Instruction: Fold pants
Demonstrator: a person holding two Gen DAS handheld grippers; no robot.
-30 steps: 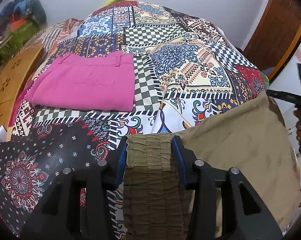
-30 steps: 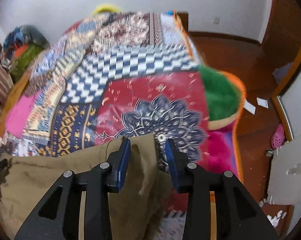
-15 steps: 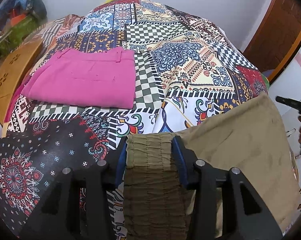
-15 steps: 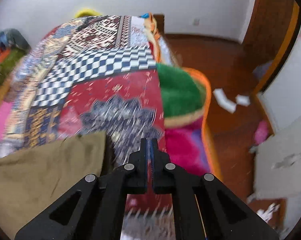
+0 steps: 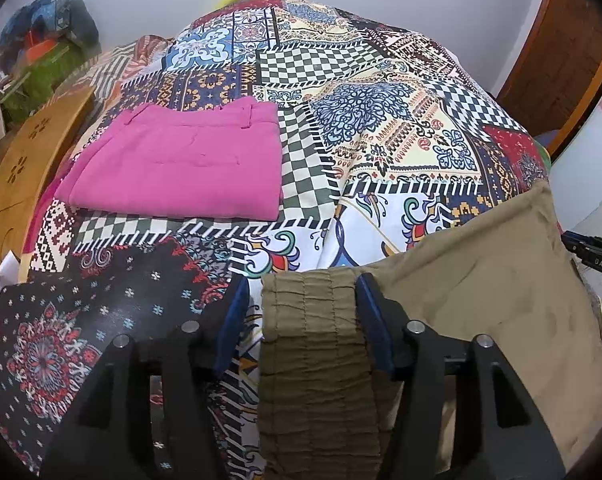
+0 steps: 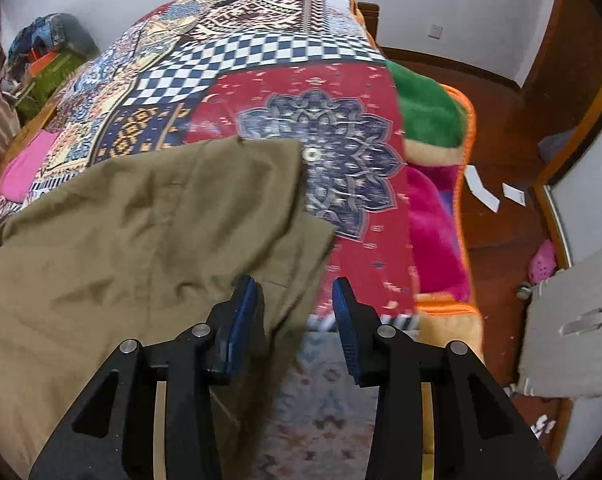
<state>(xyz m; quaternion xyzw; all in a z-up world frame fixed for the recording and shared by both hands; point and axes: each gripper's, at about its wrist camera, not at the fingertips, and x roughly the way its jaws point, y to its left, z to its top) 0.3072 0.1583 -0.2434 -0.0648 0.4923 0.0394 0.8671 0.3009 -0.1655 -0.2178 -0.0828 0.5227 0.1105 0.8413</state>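
Olive-khaki pants [image 5: 481,288] lie across the near edge of the patchwork bed. Their gathered elastic waistband [image 5: 313,340] runs between my left gripper's [image 5: 303,320] blue pads. The jaws are wider than before: the right pad touches the band, the left pad stands apart. In the right wrist view the pants [image 6: 141,232] spread left with a button corner [image 6: 311,155]. My right gripper [image 6: 295,316] is open and empty at the cloth's right edge, left pad over the fabric.
Folded pink pants [image 5: 181,168] lie on the patchwork bedspread [image 5: 381,128] at the left. A wooden bed board [image 5: 25,168] stands far left. A green and pink blanket [image 6: 429,128] hangs off the bed's right side above the wooden floor [image 6: 501,240].
My right gripper opened from shut and swung back left over the pants' edge. My left gripper's jaws spread wider around the waistband.
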